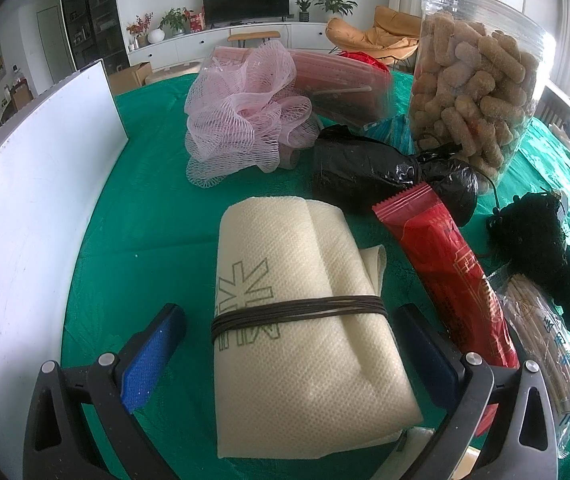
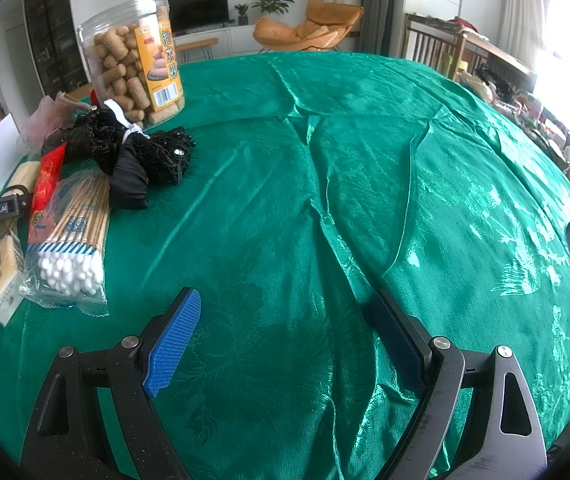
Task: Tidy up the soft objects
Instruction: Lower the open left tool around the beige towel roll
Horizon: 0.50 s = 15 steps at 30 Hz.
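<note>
Cream towel roll (image 1: 301, 320) sits between my left gripper's (image 1: 285, 344) wide-spread fingers, while my right gripper (image 2: 289, 340) gapes wide over bare green cloth (image 2: 365, 200).

Clear snack jar (image 1: 481, 80), red snack packet (image 1: 451, 276), bagged cotton swabs (image 2: 75, 236), white board (image 1: 33, 200) on green tablecloth (image 2: 365, 200)

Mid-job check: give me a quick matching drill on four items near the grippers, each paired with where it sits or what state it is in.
Column A
1. folded cream towel
2. pink mesh pouf
3. cotton swab pack
4. right gripper

Column B
a. open over bare green tablecloth
b. beside the red packet
c. between the open fingers of the left gripper, tied with a dark band
d. far side, in front of the pink-lidded box

Pairs: 1-c, 2-d, 3-b, 4-a
</note>
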Each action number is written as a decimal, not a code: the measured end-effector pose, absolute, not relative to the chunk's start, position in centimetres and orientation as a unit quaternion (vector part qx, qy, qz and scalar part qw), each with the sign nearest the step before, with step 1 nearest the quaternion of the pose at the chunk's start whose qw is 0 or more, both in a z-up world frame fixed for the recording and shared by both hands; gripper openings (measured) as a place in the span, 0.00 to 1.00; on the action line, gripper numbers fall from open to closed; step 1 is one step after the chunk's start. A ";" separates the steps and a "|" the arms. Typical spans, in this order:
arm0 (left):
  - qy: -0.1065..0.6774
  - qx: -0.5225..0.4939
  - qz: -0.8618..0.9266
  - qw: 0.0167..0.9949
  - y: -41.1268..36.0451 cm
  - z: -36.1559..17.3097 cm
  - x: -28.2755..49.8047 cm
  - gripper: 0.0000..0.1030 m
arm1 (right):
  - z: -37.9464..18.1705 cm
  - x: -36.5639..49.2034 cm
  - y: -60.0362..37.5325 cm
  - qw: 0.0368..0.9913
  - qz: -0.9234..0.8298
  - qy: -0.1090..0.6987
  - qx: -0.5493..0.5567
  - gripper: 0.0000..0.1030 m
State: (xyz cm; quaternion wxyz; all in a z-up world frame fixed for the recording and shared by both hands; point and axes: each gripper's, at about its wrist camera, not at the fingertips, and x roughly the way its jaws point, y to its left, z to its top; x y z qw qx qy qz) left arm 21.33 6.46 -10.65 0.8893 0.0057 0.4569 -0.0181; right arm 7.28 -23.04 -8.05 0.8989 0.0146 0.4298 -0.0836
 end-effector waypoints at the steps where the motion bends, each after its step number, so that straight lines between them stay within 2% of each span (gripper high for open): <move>1: 0.457 0.006 -0.018 0.889 6.4 -10.6 21.4 1.00 | -8.0 7.3 -23.0 0.899 -0.084 0.430 0.015 0.86; 15: 0.457 0.005 -0.018 0.889 6.4 -10.6 21.4 1.00 | -8.1 7.3 -23.0 0.899 -0.084 0.430 0.014 0.86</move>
